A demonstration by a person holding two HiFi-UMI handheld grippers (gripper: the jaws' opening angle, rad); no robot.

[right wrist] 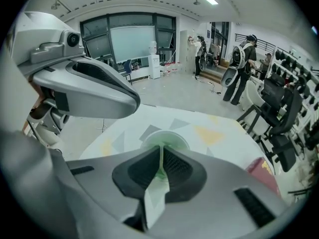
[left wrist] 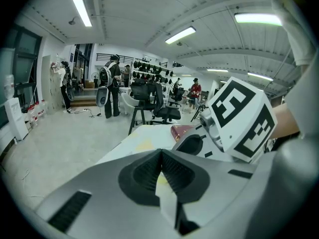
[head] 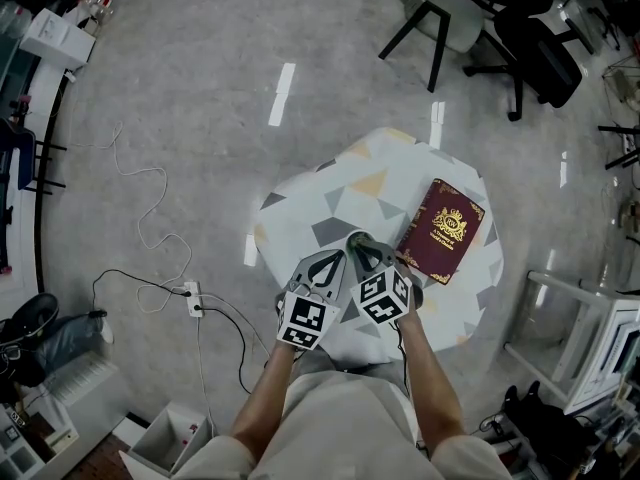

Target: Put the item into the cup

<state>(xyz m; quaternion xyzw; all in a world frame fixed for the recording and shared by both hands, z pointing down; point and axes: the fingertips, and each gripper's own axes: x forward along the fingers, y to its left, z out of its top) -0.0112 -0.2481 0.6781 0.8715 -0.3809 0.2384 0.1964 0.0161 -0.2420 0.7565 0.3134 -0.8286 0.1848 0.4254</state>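
Pressing their jaws fully together, the left tool (left wrist: 160,152) and right tool (right wrist: 160,147) hover near the cup (right wrist: 174,138).

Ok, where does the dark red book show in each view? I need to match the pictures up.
Head view: the dark red book lies right of centre, on the right half of the patterned tablecloth.
Left gripper view: the book is small, near the centre, just past the jaws.
Right gripper view: low right, only a part of it shows.
Shared landmark: the patterned tablecloth under it.
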